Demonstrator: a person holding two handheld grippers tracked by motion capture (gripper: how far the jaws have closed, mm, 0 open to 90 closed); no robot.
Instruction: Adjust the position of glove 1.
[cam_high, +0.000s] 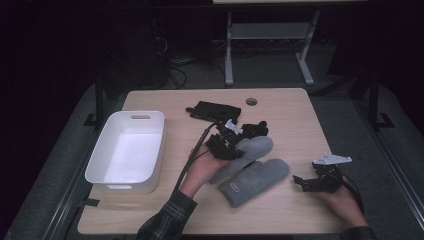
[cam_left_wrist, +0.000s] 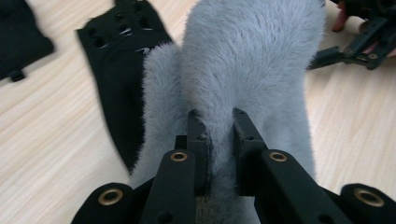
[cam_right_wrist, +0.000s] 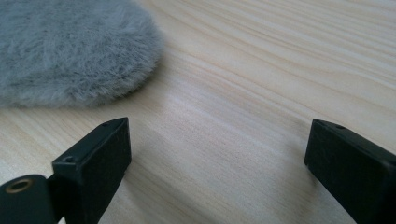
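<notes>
The upper grey mitten (cam_high: 250, 151) lay near the worktop's (cam_high: 280, 107) centre, its fluffy pile pinched between the closed jaws of the left tool (cam_left_wrist: 218, 122). A second grey mitten (cam_high: 255, 181) lay just beside it at 5 o'clock, with a small label (cam_high: 233, 187) near its cuff; the writing was too small to read. Black gloves (cam_high: 215, 109) lay at 11 o'clock of the mittens. The white bin (cam_high: 149, 150) stood at 9 o'clock. The right tool (cam_right_wrist: 217, 144) rested at 3 o'clock, jaws wide apart with nothing between them.
</notes>
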